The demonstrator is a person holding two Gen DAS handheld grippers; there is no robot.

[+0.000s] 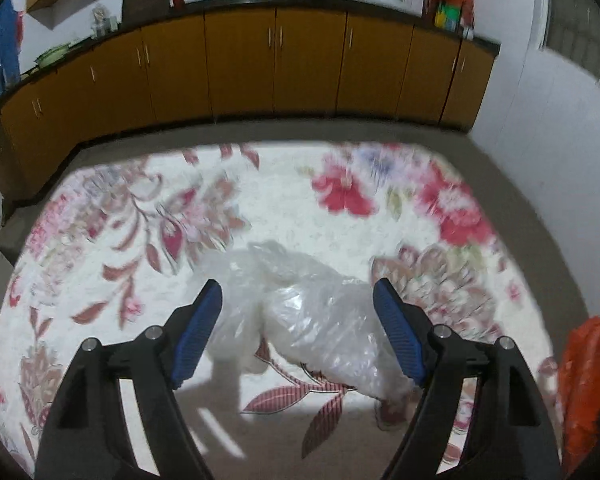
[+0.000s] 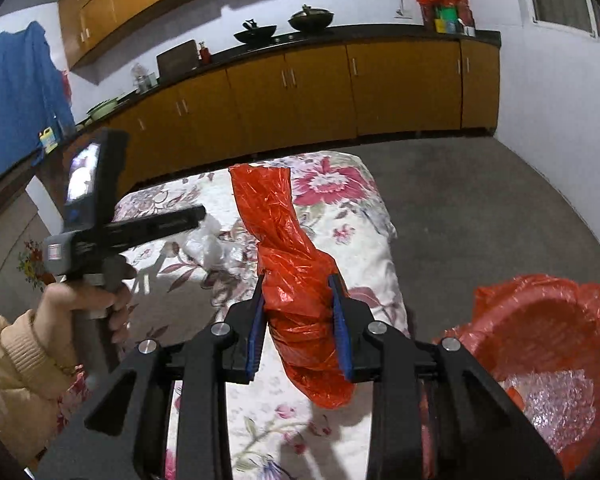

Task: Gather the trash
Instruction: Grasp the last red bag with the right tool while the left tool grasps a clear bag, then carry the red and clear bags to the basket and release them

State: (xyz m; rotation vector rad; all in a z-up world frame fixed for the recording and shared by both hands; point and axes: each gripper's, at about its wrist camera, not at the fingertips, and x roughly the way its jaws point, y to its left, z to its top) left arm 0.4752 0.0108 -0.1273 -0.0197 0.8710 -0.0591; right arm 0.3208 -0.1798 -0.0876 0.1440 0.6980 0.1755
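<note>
A crumpled clear plastic bag (image 1: 316,320) lies on the flowered tablecloth (image 1: 292,208). My left gripper (image 1: 297,286) stands open just over it, one blue pad on either side, and neither pad presses on the plastic. From the right wrist view this same gripper (image 2: 198,214) shows side-on in a person's hand (image 2: 84,300), its tip beside the clear bag (image 2: 212,248). My right gripper (image 2: 298,282) is shut on a twisted red plastic bag (image 2: 276,216), which sticks up above the pads and hangs below them over the table.
A bin with a red liner (image 2: 540,320) stands low on the right beside the table, with clear crinkled plastic (image 2: 552,404) inside; its red edge (image 1: 588,380) shows in the left wrist view. Orange cabinets (image 1: 300,64) line the far wall. Grey floor (image 2: 480,208) lies between.
</note>
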